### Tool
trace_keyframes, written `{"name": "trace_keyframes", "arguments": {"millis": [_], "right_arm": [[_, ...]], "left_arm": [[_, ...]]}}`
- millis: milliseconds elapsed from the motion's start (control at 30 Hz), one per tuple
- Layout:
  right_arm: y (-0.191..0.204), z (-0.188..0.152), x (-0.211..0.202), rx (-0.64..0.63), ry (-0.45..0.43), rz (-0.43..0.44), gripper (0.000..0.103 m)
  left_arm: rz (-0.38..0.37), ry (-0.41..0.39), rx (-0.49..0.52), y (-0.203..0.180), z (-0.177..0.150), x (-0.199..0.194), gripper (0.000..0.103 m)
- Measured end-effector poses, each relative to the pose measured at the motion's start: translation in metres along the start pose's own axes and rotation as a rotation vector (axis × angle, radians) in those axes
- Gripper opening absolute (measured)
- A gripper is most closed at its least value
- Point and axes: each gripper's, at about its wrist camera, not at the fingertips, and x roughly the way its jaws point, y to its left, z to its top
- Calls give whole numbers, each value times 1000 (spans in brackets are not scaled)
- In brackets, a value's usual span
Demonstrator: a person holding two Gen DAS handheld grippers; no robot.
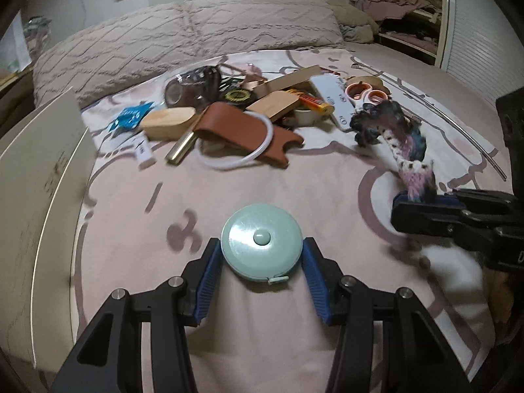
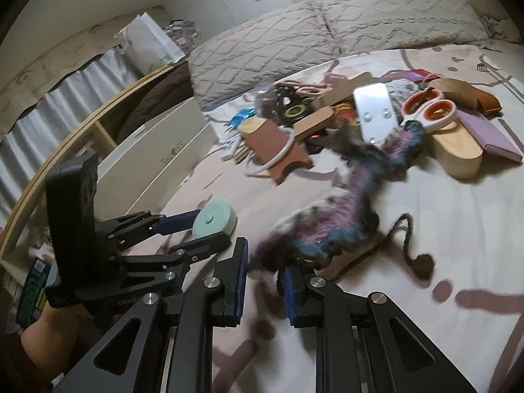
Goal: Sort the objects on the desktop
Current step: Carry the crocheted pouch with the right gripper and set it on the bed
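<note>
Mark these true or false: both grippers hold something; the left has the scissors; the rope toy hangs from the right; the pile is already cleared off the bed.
1. Both grippers hold something. True: the left gripper and the right gripper are each shut on an item.
2. The left holds the scissors. False: it grips the round tape measure; the scissors lie in the pile.
3. The right holds the rope toy. True.
4. The pile is cleared. False: the brown case and other items remain on the bed.
</note>
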Motion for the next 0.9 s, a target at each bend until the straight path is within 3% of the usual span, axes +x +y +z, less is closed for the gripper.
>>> {"name": "trace_keyframes", "arguments": {"millis": [333,500,667,900], "right_arm": [[25,-26,-5,-22,18,40,20],[30,-39,-6,-10,39,-13,20],[25,-28,-21,-4,10,-114,21],[17,-14,-14,12,9,-112,21]], "left_arm": [[-9,-11,-38,2,-17,-9,49],[-15,-12,-45,4,-19,-9,50],[-7,-8,-40,3,-20,-8,50],[-23,-6,-59,5,-21,-6,50]]}}
